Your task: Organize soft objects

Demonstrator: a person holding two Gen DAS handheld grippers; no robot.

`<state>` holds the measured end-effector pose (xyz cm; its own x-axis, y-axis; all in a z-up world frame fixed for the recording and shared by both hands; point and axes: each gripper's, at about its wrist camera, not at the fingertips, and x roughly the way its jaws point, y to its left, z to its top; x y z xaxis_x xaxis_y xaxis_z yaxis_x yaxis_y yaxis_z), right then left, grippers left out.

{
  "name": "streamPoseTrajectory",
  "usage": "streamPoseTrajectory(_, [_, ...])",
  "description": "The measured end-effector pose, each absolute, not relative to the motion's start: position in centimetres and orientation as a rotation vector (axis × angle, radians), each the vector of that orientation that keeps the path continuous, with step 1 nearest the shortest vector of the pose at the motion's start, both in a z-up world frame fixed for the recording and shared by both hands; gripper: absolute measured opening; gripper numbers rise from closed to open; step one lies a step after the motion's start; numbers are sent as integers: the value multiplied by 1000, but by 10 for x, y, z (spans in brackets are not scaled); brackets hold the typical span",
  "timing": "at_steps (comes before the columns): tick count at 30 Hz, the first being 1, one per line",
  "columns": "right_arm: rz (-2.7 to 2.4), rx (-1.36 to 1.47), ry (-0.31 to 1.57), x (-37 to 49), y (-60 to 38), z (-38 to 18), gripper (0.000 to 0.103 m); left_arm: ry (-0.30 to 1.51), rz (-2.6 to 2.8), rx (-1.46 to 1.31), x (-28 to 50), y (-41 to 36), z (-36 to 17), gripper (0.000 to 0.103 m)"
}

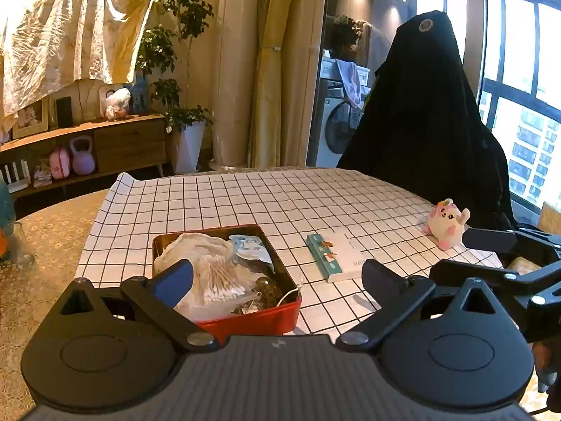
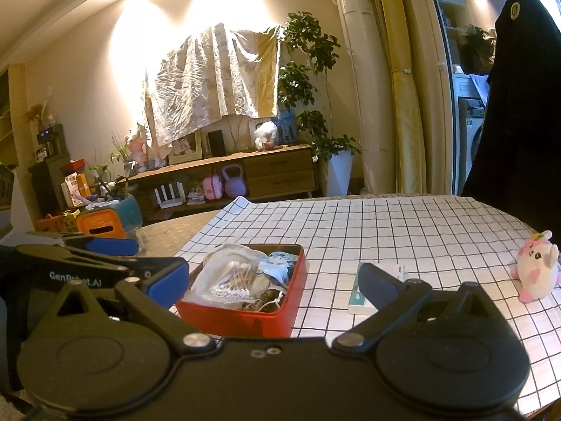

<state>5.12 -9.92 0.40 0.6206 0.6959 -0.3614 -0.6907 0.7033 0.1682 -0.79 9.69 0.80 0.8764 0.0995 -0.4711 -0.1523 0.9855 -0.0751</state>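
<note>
A red tin box (image 1: 259, 319) (image 2: 242, 319) sits on the checked cloth, filled with a bag of cotton swabs (image 1: 217, 277) (image 2: 235, 280), a blue-white pouch (image 1: 250, 247) and other soft bits. A flat tissue pack (image 1: 333, 258) (image 2: 361, 300) lies to its right. A white-and-pink plush toy (image 1: 447, 222) (image 2: 538, 270) sits at the far right. My left gripper (image 1: 277, 280) hovers open over the box's near side, nothing between its fingers. My right gripper (image 2: 273, 280) is open too, just before the box and the tissue pack. Each gripper shows at the edge of the other's view.
The checked cloth (image 1: 266, 196) covers part of a patterned round table (image 1: 45, 245). A chair draped in black cloth (image 1: 427, 105) stands behind the table. A glass (image 1: 17, 245) and an orange-and-teal container (image 2: 105, 222) stand at the table's left.
</note>
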Motion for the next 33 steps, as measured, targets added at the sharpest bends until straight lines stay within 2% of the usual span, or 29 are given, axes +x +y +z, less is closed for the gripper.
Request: streamPoseTrajectory(33, [637, 57, 383, 30, -111, -6, 103, 430, 79, -107, -18, 81, 11, 103])
